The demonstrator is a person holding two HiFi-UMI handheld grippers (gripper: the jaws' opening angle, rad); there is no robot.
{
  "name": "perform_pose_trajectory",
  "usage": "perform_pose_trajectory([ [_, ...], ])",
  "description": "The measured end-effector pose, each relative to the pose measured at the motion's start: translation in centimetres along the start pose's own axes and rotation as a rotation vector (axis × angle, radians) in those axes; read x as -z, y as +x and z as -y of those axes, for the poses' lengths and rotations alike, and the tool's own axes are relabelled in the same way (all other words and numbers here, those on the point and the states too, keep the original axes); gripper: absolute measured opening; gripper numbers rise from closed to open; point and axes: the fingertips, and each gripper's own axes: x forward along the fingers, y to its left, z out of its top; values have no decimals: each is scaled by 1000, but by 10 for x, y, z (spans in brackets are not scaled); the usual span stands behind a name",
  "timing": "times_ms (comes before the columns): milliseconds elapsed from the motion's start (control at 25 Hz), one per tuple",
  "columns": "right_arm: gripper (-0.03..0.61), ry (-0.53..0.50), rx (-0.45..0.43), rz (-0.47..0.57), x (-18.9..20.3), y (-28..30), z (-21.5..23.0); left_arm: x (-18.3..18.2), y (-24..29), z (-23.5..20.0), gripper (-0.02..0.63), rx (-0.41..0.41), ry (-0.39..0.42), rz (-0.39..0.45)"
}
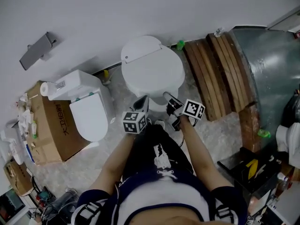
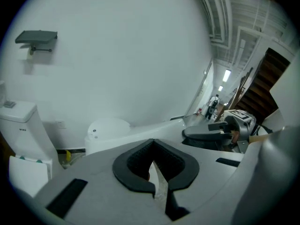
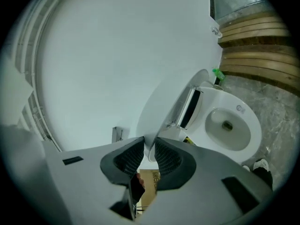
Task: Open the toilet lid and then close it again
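The white toilet stands against the wall, its round lid (image 1: 152, 71) in front of the tank (image 1: 140, 48). My right gripper (image 1: 166, 96) is shut on the lid's front rim. In the right gripper view the pads pinch the thin white lid edge (image 3: 149, 146), the lid (image 3: 164, 102) is tilted up, and the open bowl (image 3: 229, 125) shows beside it. My left gripper (image 1: 143, 100) hovers just left of the right one at the lid's front, shut and holding nothing. The left gripper view shows its tips together (image 2: 153, 142), with the lid (image 2: 140, 132) and the right gripper (image 2: 211, 135) beyond.
A second toilet (image 1: 89, 107) stands to the left beside a cardboard box (image 1: 47, 125). Curved wooden planks (image 1: 220, 74) and a metal duct (image 1: 272, 69) lie to the right. A grey shelf (image 1: 37, 50) hangs on the wall. The person's legs are just behind the grippers.
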Motion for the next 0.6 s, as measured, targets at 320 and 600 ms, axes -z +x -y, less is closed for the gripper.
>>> perform_pose_trajectory([
  [320,61,-113,-65,-39,-16,15,-23,-21,-19,-11,6,-107,-56,99],
  [600,61,-163,-75,-46,-25,26,-35,-33,-30,-21,6,-144,-54,141],
])
